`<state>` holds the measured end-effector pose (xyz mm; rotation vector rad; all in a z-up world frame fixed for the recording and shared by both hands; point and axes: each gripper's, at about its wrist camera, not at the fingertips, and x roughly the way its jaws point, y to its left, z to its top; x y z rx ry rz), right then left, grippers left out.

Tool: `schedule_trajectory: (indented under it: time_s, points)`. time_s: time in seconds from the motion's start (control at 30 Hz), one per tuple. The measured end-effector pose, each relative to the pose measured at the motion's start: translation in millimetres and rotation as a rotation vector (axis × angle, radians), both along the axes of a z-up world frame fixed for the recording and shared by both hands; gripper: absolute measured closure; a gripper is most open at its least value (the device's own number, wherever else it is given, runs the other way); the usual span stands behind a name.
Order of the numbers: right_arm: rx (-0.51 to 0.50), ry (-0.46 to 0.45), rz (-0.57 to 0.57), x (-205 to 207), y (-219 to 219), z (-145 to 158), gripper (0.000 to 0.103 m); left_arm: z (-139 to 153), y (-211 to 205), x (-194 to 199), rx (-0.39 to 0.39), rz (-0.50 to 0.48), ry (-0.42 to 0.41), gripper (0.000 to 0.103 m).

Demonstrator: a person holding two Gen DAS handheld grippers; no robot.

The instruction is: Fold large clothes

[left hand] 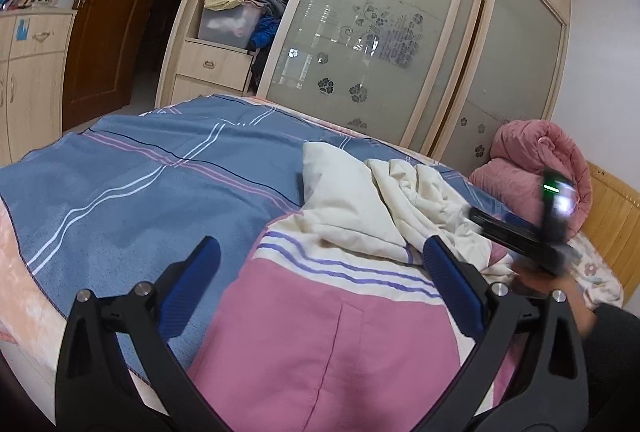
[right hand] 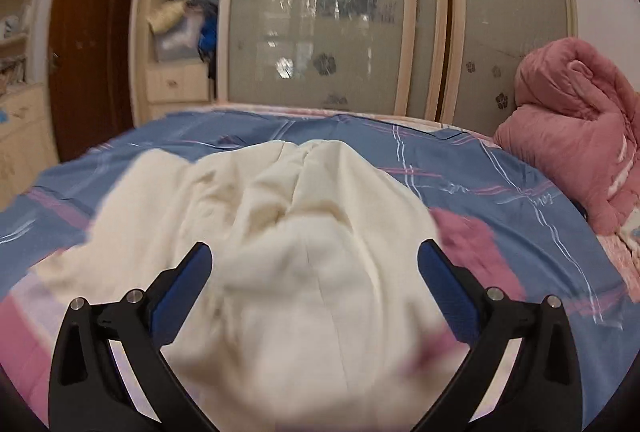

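A large garment, pink below, cream above with purple stripes, lies on the bed. Its cream upper part is bunched and creased, blurred in the right wrist view. My left gripper is open and empty, hovering over the pink panel near the stripes. My right gripper is open and empty above the cream part; its body shows blurred at the right of the left wrist view, held in a hand.
The bed carries a blue plaid sheet. A rolled pink quilt sits at the bed's right end by a wooden headboard. Behind stand a sliding-door wardrobe with an open clothes section and a brown door.
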<state>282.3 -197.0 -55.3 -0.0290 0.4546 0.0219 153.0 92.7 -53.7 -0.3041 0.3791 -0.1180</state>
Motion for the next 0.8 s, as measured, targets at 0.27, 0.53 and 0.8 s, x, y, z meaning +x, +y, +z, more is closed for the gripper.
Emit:
schedule_trajectory:
  time_s: [0.27, 0.53, 0.8]
  points:
    - [0.095, -0.015, -0.036, -162, -84, -28, 0.001, 1, -15, -27, 0.098, -0.017, -0.022, 0.002]
    - [0.269, -0.084, -0.158, -280, -139, -39, 0.001, -14, -22, -93, 0.207, -0.013, -0.082, 0.002]
    - [0.286, -0.094, -0.185, -292, -148, -38, 0.001, -20, -40, -118, 0.235, -0.055, -0.089, 0.002]
